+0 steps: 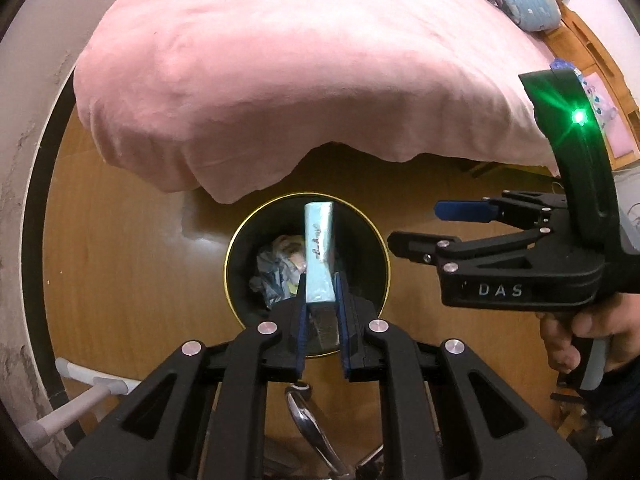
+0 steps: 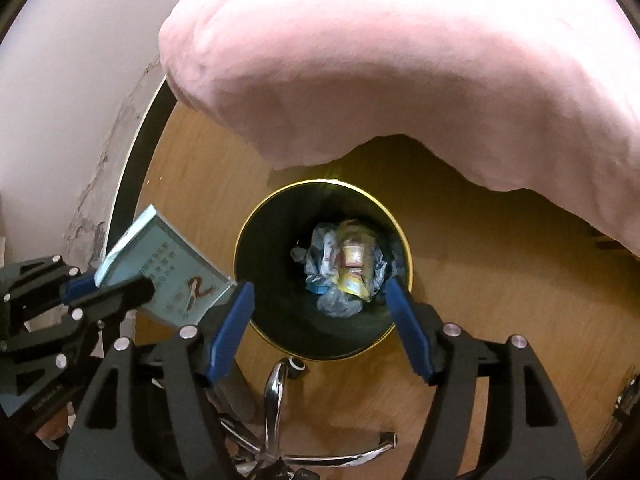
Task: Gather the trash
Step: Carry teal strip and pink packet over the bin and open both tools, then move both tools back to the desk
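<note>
A black round trash bin with a gold rim (image 1: 236,240) (image 2: 400,224) stands on the wooden floor, with crumpled wrappers (image 2: 344,268) (image 1: 276,264) inside. My left gripper (image 1: 320,292) is shut on a flat light-blue box (image 1: 318,252) and holds it above the bin's mouth. The same box (image 2: 168,268) shows at the left of the right wrist view, held by the left gripper (image 2: 108,284). My right gripper (image 2: 320,292) is open and empty above the bin; it also shows at the right of the left wrist view (image 1: 416,228).
A bed with a pink blanket (image 1: 300,68) (image 2: 400,60) overhangs just behind the bin. Chrome chair legs (image 2: 280,392) (image 1: 308,420) lie below the grippers. A white wall (image 2: 60,120) stands at the left. Wooden furniture (image 1: 580,36) is at the far right.
</note>
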Action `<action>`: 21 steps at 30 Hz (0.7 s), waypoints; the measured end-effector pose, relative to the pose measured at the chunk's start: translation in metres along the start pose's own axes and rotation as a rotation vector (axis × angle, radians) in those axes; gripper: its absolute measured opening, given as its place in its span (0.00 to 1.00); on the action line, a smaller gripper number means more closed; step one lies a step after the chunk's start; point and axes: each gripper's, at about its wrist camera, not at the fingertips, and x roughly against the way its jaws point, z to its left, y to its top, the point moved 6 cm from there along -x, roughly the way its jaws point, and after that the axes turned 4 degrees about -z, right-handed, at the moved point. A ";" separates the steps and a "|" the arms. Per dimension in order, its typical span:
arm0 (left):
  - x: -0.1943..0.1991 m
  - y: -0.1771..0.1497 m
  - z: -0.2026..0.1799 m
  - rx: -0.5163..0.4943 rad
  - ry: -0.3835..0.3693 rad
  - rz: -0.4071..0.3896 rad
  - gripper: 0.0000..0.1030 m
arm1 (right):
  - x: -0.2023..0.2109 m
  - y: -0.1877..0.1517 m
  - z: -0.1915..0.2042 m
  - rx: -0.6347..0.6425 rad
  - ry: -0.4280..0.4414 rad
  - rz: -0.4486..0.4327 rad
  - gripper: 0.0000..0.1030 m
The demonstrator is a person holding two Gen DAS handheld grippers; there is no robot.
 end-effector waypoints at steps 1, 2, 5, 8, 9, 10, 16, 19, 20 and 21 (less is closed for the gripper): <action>0.002 0.001 -0.002 -0.006 0.005 -0.006 0.15 | 0.003 0.001 -0.002 -0.007 -0.001 -0.006 0.66; 0.003 0.003 -0.004 -0.012 0.006 -0.011 0.28 | 0.005 0.002 -0.003 -0.012 -0.003 -0.011 0.66; 0.016 0.008 -0.009 -0.035 0.022 -0.061 0.66 | 0.014 0.004 -0.006 -0.019 -0.010 -0.032 0.66; 0.035 0.011 -0.012 -0.057 0.055 -0.103 0.67 | 0.029 0.005 -0.002 -0.024 0.000 -0.052 0.66; 0.042 0.012 -0.012 -0.056 0.065 -0.117 0.68 | 0.033 0.005 0.001 -0.027 0.014 -0.055 0.66; 0.056 0.012 -0.011 -0.053 0.085 -0.147 0.73 | 0.039 0.006 0.006 -0.025 0.023 -0.063 0.66; 0.170 -0.008 0.010 0.044 0.257 -0.369 0.90 | 0.099 0.009 0.075 0.106 0.081 -0.181 0.71; 0.234 -0.039 0.028 0.134 0.299 -0.464 0.92 | 0.132 0.006 0.132 0.217 0.137 -0.236 0.76; 0.256 -0.052 0.034 0.166 0.320 -0.491 0.92 | 0.141 0.003 0.157 0.266 0.159 -0.249 0.77; 0.283 -0.073 0.044 0.203 0.359 -0.519 0.93 | 0.149 -0.001 0.184 0.321 0.179 -0.263 0.77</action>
